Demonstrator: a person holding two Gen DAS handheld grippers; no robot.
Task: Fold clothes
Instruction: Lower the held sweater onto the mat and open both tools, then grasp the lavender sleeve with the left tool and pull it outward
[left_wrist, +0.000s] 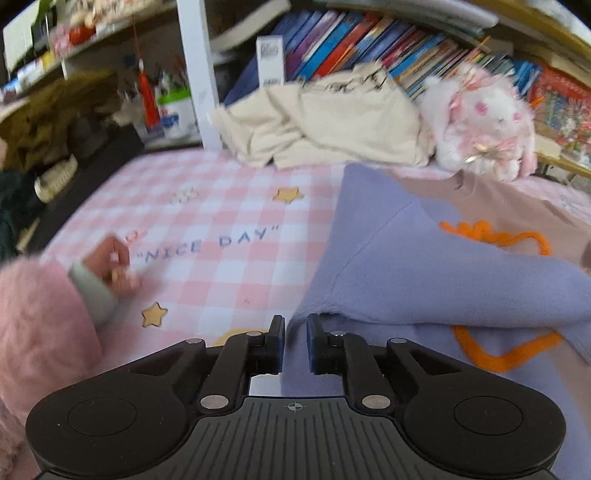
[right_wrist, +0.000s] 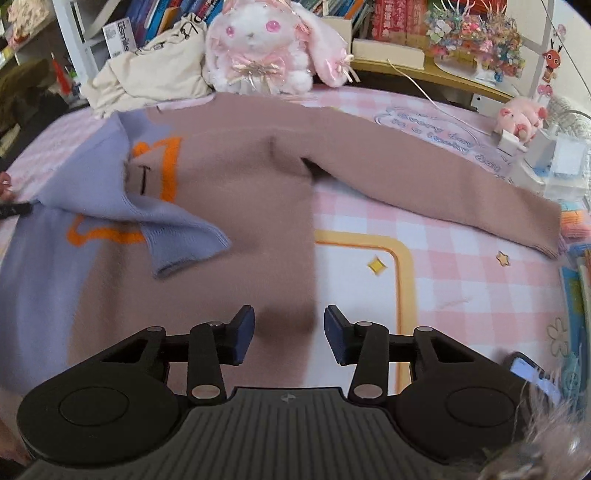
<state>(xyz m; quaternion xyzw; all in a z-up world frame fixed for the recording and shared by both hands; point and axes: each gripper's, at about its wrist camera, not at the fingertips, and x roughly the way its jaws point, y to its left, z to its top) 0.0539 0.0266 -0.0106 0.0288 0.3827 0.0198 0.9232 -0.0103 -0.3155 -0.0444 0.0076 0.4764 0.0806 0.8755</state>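
Checked bedsheet (right_wrist: 443, 229) under spread sweater (right_wrist: 240, 192)

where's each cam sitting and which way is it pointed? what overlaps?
Left wrist: on the left gripper, angled down at the sweater lilac edge and the checked sheet; a pink fuzzy sleeve and a hand show.
Right wrist: on the right gripper, angled down over the sweater's brown hem, jaws apart; fuzzy sleeve edge shows.
Shared: sweater, plush rabbit, cream cloth pile, bookshelf.
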